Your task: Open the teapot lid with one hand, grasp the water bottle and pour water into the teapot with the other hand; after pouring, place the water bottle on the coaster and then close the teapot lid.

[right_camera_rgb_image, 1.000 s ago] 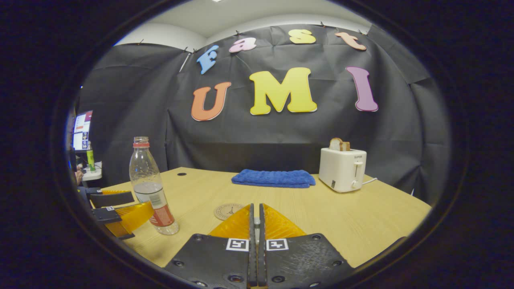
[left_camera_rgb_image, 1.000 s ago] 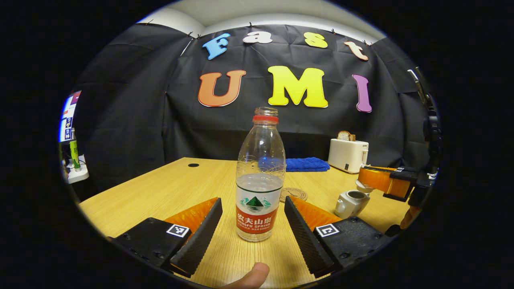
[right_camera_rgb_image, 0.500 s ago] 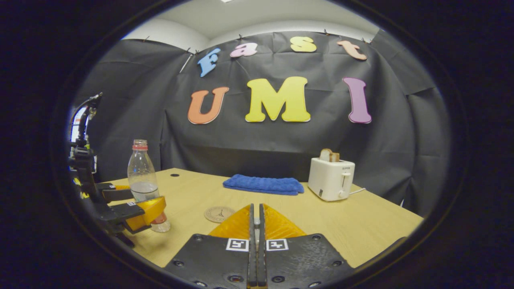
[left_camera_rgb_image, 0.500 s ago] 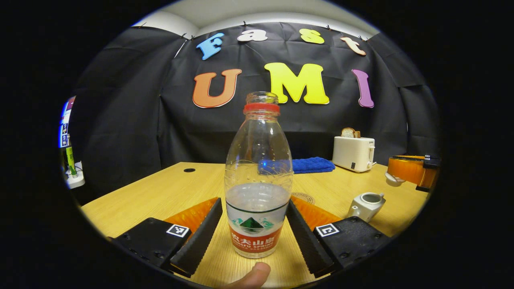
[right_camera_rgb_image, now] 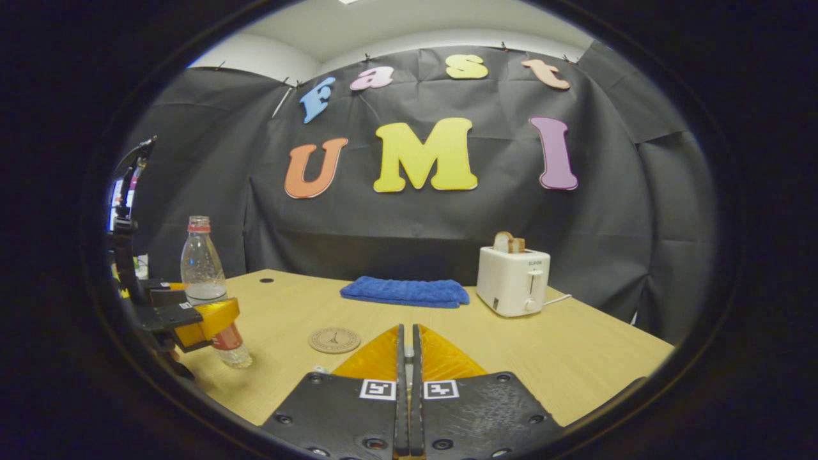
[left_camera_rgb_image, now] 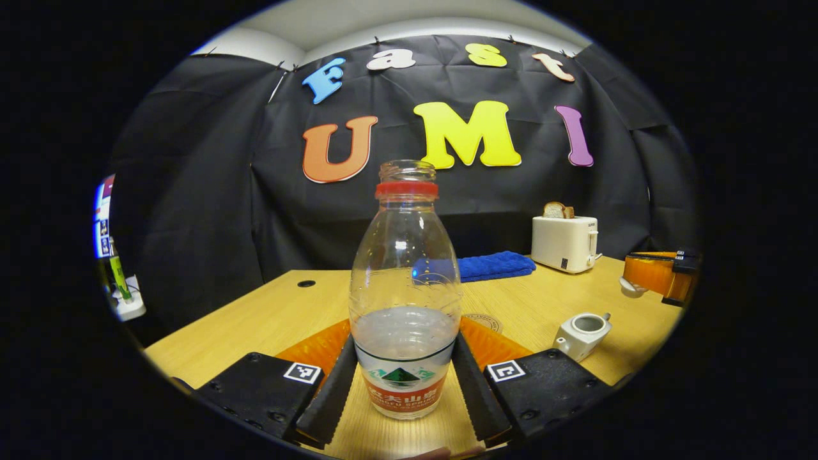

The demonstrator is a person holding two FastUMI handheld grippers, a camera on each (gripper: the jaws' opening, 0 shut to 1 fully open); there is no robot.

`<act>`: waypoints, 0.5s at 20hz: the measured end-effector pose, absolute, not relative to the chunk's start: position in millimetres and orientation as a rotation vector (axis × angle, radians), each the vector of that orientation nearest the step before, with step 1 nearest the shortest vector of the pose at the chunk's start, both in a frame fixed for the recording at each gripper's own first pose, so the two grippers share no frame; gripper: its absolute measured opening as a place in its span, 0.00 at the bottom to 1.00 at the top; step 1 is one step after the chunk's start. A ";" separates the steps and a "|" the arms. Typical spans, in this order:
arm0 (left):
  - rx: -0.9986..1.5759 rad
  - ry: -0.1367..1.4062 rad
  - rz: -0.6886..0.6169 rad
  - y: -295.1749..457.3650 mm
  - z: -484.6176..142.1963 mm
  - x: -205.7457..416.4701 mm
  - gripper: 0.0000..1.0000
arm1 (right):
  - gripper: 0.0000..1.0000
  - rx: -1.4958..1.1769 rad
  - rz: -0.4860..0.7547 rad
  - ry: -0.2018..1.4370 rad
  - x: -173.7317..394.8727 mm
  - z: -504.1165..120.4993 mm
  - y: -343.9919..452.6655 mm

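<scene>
A clear water bottle [left_camera_rgb_image: 406, 300] with a red neck ring and no cap stands on the wooden table [left_camera_rgb_image: 268, 313], about a third full. My left gripper [left_camera_rgb_image: 404, 364] is shut on its lower body, one finger pressing each side. The same bottle [right_camera_rgb_image: 203, 275] and left gripper [right_camera_rgb_image: 192, 316] show at the left of the right gripper view. The small white teapot [left_camera_rgb_image: 581, 332] sits open to the right. My right gripper [right_camera_rgb_image: 407, 332] is shut on the teapot lid [left_camera_rgb_image: 629, 287], held up at the far right. A round coaster [right_camera_rgb_image: 334, 340] lies between bottle and teapot.
A white toaster [left_camera_rgb_image: 565, 243] with bread in it stands at the back right. Next to it, along the back edge, lies a folded blue towel [left_camera_rgb_image: 495, 265]. A cable hole [left_camera_rgb_image: 306, 283] marks the table's back left.
My left gripper moved forward around the bottle and its fingers closed onto the sides. The right gripper with the lid drew off to the right, away from the teapot.
</scene>
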State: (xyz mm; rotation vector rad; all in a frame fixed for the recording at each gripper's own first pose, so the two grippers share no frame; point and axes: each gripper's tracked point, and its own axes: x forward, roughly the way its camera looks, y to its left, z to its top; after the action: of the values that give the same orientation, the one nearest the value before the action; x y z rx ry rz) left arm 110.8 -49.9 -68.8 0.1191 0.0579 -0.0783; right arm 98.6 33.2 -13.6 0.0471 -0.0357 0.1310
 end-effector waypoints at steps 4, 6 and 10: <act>0.292 0.067 -0.043 -60.4 -58.2 107.6 0.79 | 0.01 0.021 0.098 -0.034 97.8 -13.4 8.3; 0.380 0.076 -0.055 -69.2 -56.0 108.1 0.79 | 0.01 0.020 0.091 -0.047 93.0 -15.8 -3.7; 0.598 0.096 -0.064 -76.6 -56.9 109.2 0.78 | 0.01 0.032 0.106 -0.042 91.9 -23.8 -16.3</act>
State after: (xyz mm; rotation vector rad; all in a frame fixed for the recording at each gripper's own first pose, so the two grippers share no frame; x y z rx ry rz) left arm 109.2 -76.6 -56.9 0.5976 0.0960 -0.0639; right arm 91.9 -16.3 -23.8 0.0324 -0.0416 0.1063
